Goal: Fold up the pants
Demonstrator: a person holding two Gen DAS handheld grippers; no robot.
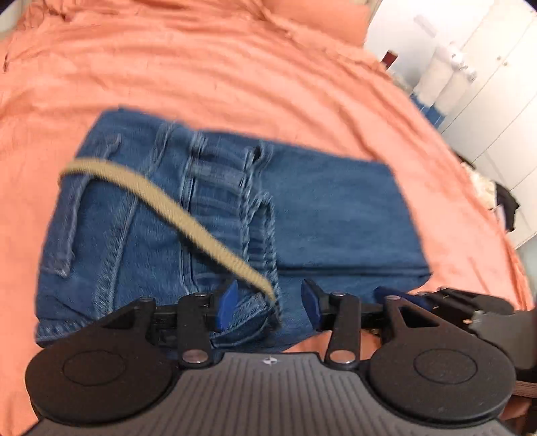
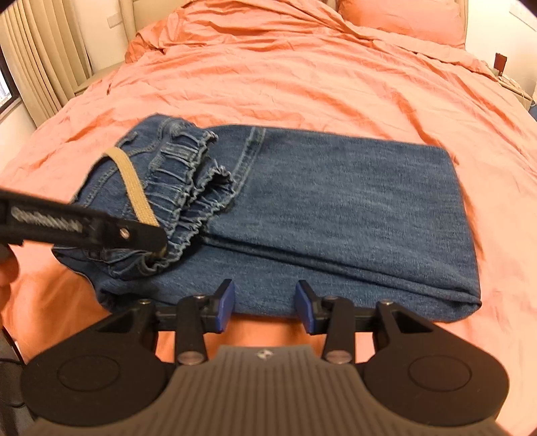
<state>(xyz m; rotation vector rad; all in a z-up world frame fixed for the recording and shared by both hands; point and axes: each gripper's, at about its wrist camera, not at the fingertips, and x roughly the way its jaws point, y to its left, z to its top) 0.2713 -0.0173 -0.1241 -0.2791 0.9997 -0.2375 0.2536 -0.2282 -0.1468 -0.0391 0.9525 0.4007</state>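
Jeans (image 2: 335, 208) are lying folded on the orange bed (image 2: 302, 84), waistband bunched at nine o'clock. Left gripper (image 1: 270, 303) is hovering with its jaws apart over the waistband's near edge, a tan strap (image 1: 161, 198) trailing between them. Right gripper (image 2: 263, 302) is holding its jaws apart, empty, at the jeans' six-o'clock edge.

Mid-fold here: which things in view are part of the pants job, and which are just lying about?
In the job:
- blue jeans, folded on the orange bedspread
- tan drawstring
- left tool, right tool

Lying about:
- orange pillow
- beige curtain
- white wardrobe
- dark garment
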